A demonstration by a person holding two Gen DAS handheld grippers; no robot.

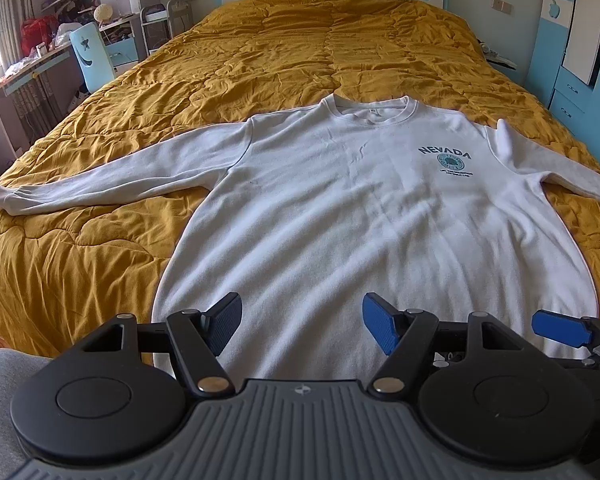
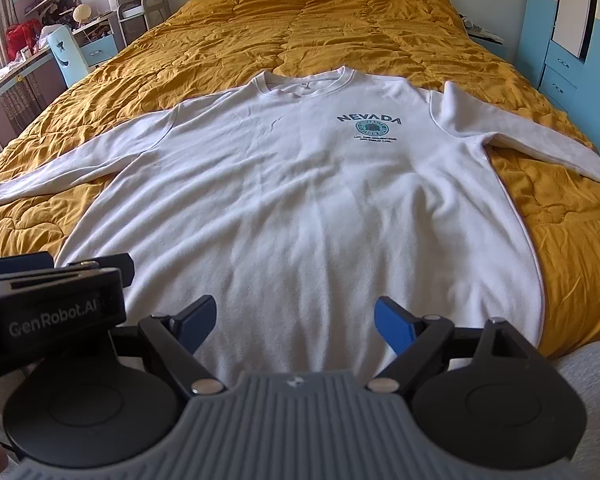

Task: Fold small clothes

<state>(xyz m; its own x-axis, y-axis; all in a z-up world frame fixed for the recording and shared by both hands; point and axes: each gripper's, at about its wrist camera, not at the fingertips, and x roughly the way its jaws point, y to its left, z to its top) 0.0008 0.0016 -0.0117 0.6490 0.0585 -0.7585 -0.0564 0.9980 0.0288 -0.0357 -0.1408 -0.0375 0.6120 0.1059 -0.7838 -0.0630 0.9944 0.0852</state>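
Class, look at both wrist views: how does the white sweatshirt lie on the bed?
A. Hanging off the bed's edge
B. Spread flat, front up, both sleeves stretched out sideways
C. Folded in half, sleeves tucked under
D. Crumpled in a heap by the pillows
B: the white sweatshirt lies flat on the mustard quilt, its NEVADA print facing up and a sleeve reaching out to each side.
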